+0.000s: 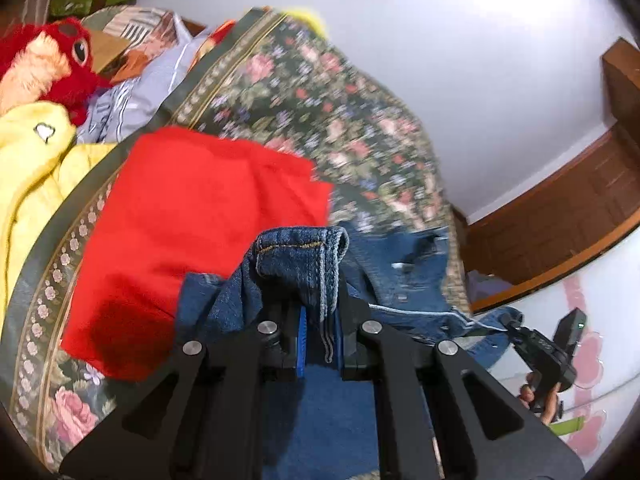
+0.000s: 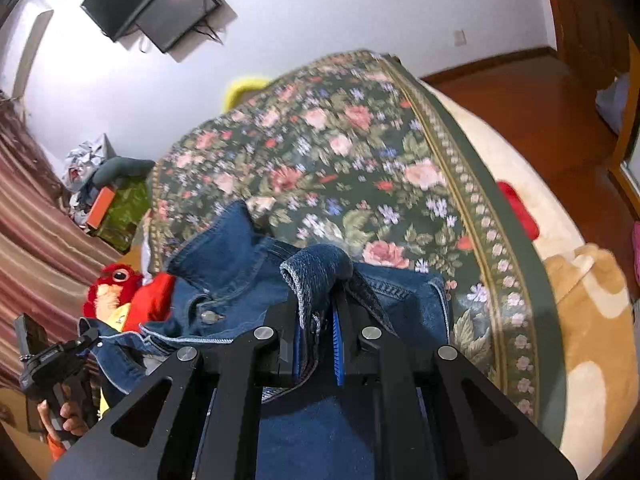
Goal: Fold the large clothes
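A blue denim jacket (image 1: 400, 280) hangs between both grippers above the floral bedspread (image 1: 320, 92). My left gripper (image 1: 320, 312) is shut on a hemmed edge of the denim jacket, which bunches over its fingers. My right gripper (image 2: 316, 320) is shut on another bunched hem of the jacket (image 2: 232, 264). Each gripper shows in the other's view: the right gripper (image 1: 520, 330) at the far right, the left gripper (image 2: 86, 338) at the lower left, both pinching denim. A button (image 2: 208, 316) shows on the jacket.
A red cloth (image 1: 200, 232) lies on the bedspread (image 2: 340, 152). A yellow garment (image 1: 36, 160), a red plush toy (image 1: 60, 68) and a striped pillow (image 1: 132, 96) sit at the left. A wall TV (image 2: 156, 4) hangs behind. A tan plush (image 2: 592, 320) lies right.
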